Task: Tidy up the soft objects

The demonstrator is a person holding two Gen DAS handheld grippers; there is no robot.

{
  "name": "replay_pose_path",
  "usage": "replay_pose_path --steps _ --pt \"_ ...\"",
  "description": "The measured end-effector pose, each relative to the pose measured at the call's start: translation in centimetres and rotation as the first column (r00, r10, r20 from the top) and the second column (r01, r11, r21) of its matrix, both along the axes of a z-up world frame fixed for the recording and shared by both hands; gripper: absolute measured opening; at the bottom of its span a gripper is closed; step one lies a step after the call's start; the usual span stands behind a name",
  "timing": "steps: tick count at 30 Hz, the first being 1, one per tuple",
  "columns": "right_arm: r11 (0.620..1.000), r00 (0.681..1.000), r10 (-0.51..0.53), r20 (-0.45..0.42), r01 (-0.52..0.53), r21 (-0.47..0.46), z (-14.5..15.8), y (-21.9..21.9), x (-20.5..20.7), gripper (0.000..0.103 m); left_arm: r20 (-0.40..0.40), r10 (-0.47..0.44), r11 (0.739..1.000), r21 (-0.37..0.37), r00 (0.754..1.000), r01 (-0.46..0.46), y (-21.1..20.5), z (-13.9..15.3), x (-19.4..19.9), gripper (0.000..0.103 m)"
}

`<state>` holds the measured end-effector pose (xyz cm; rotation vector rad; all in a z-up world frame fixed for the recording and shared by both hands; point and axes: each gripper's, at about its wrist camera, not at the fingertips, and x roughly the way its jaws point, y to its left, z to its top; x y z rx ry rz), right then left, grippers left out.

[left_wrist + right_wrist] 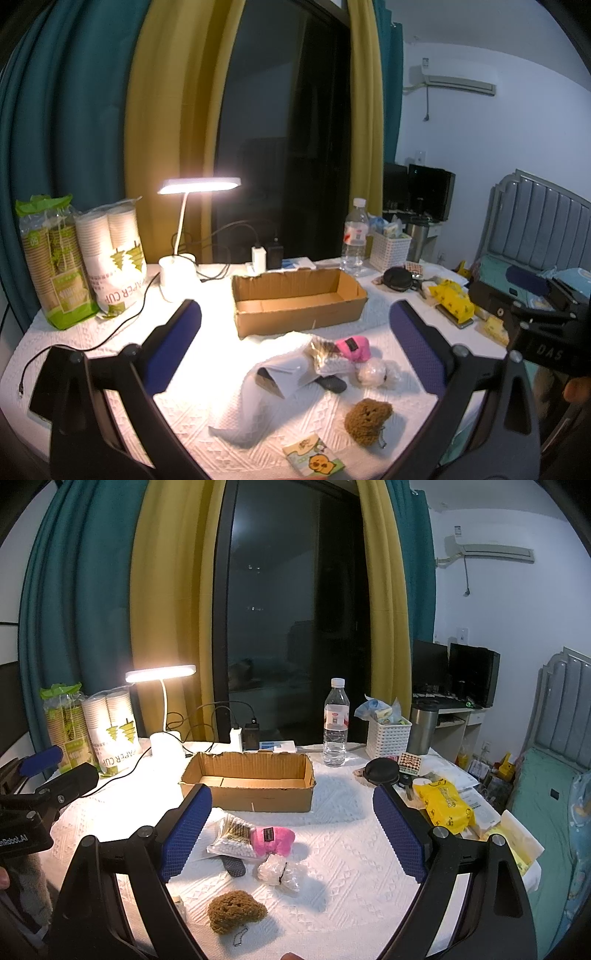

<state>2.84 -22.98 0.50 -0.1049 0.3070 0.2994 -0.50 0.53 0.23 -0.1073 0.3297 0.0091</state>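
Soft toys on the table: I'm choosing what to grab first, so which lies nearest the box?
The pink plush; it lies closest to the cardboard box, while the brown plush sits nearer the camera.

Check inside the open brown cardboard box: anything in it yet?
The open brown cardboard box shows only bare cardboard floor and walls. Its near wall hides the front strip of floor, so that part cannot be confirmed.
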Motion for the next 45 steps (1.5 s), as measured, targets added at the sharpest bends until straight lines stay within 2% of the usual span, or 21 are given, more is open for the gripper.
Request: replay_pose_path --steps 14,27,38,45 --pt "1.0 1.0 0.003 -0.01 -0.003 0.001 -0.3 0.1 0.2 0.091 -0.012 -0.005 1.0 0.001 1.0 0.005 0.0 -0.4 0.2 0.102" --pt "1.0 0.993 -0.009 -0.116 0.008 -0.01 -3.7 -0.4 3.7 0.091 -0.131 0.012 1.0 0.002 0.991 -0.011 0.7 -4.4 3.8 0.102" --pt "0.999 0.975 -0.006 -0.223 -0.002 -0.034 -7.1 0.5 7.1 0.091 -0.256 0.045 0.999 -0.013 0.966 -0.05 3.2 -8.9 6.7 0.102" --pt "0.999 0.955 -0.02 -0.297 0.005 -0.051 -9.6 0.8 9.4 0.091 -0.371 0.062 0.997 -0.009 0.927 -0.07 5.1 -12.8 9.3 0.102"
